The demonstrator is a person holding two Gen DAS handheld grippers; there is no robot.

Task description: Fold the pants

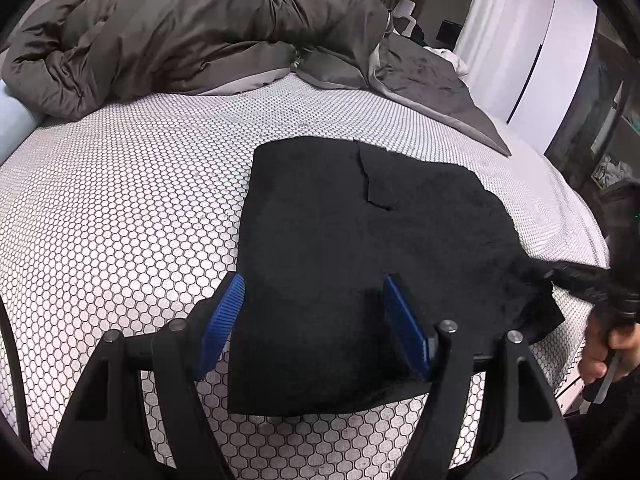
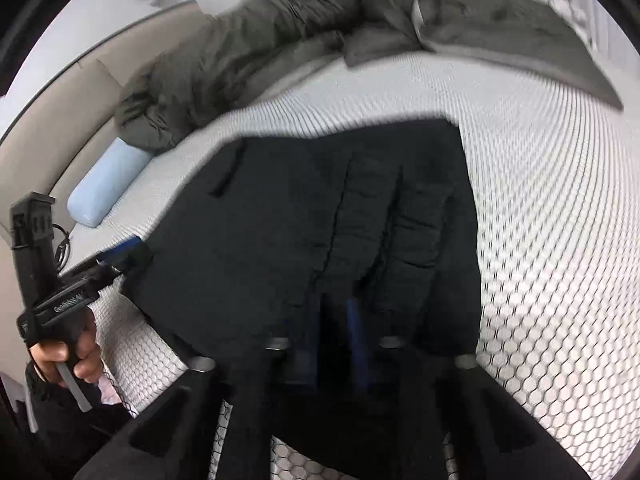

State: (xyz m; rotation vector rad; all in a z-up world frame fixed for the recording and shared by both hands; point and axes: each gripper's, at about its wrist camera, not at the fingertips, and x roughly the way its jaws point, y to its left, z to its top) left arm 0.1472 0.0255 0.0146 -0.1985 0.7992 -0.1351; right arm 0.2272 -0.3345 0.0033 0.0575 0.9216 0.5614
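A: Black fleece-like pants lie folded flat on the white mattress cover with the dark honeycomb print, toward its near right part in the left wrist view.

B: And the left gripper?

A: Its blue ribbed fingers stand wide apart over the near edge of the pants. One pad sits at the cloth's left border, the other over the cloth itself. They straddle it; neither pad presses on it.

B: What about the right gripper?

A: In its own view the two blue fingers are drawn close together with a pinch of the black cloth between them, so it is clamped on the pants. Folds run up the fabric from that spot. That picture is blurred, so finer detail is lost.

B: Can you see it from the other side?

A: Yes, at the right edge of the left wrist view a corner of the pants is pulled out into a dark tail toward the tool, with a person's hand on the handle below.

B: Anything else on the bed?

A: A crumpled grey-brown duvet is heaped along the far side, well apart from the pants, and a pale blue bolster pillow lies at the mattress edge.
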